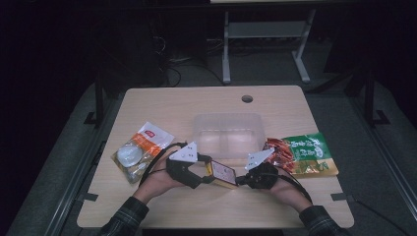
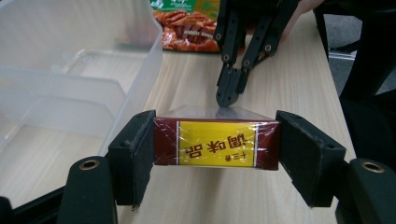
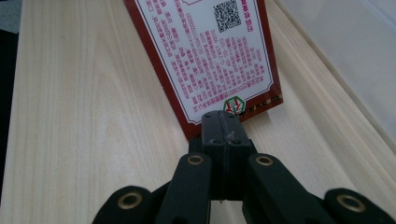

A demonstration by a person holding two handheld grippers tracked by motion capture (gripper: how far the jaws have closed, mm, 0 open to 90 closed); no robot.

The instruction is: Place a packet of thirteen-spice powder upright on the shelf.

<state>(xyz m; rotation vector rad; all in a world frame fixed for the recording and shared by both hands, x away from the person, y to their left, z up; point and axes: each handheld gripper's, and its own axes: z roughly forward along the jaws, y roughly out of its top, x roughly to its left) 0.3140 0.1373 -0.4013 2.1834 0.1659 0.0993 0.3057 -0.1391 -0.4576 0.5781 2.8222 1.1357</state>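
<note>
The person at the near edge of the wooden table (image 1: 147, 206) has both tools on one small dark-red box with a yellow label (image 2: 217, 143), a seasoning pack by the look of it. The left gripper (image 2: 217, 156) clamps the box across its width, a pad (image 2: 135, 149) pressed against each end, and holds it just in front of the clear plastic container (image 1: 227, 133). The right gripper (image 3: 224, 122), jaws clenched tight together, pinches the edge at the box's far end, where the printed back panel shows. A green and red snack bag (image 1: 305, 155) lies to the right of the container, and an orange and white packet (image 1: 140, 150) lies to its left.
</note>
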